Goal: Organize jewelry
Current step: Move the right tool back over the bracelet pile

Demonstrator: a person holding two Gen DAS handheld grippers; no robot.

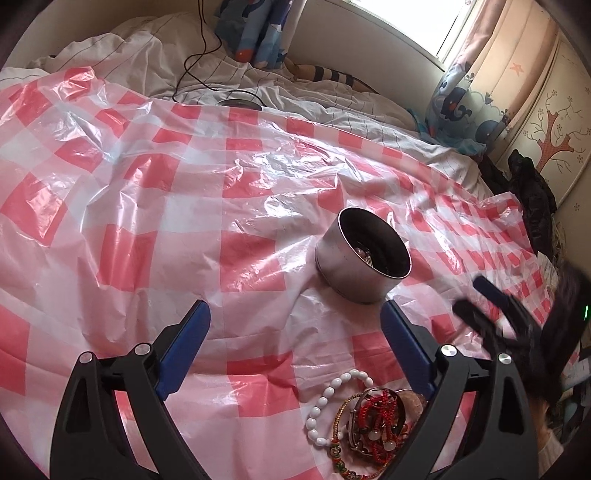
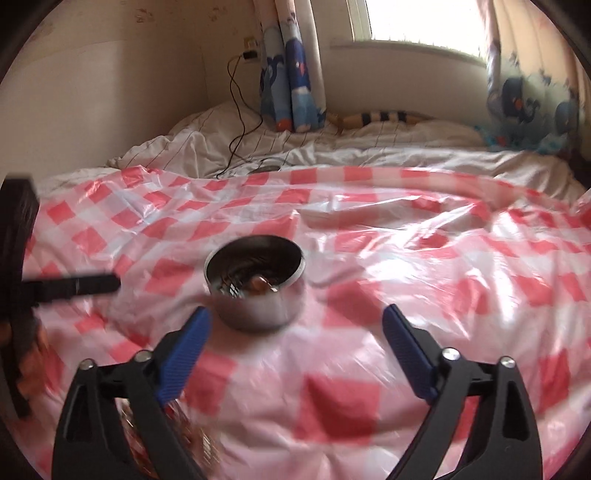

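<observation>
Heap of jewelry (image 1: 364,424) on the red-checked plastic sheet (image 1: 147,206) near its front edge: white bead bracelet (image 1: 332,402), red beaded strands (image 1: 376,413), gold chain (image 1: 341,417). Metal tin (image 1: 364,254) just beyond, holding a few pieces. Left gripper (image 1: 295,328) spread wide above the heap, holding nothing. Right gripper (image 2: 295,332) equally wide, empty, blurred, near the tin.

Bright window (image 2: 417,22) above rumpled bed (image 2: 332,147)
</observation>
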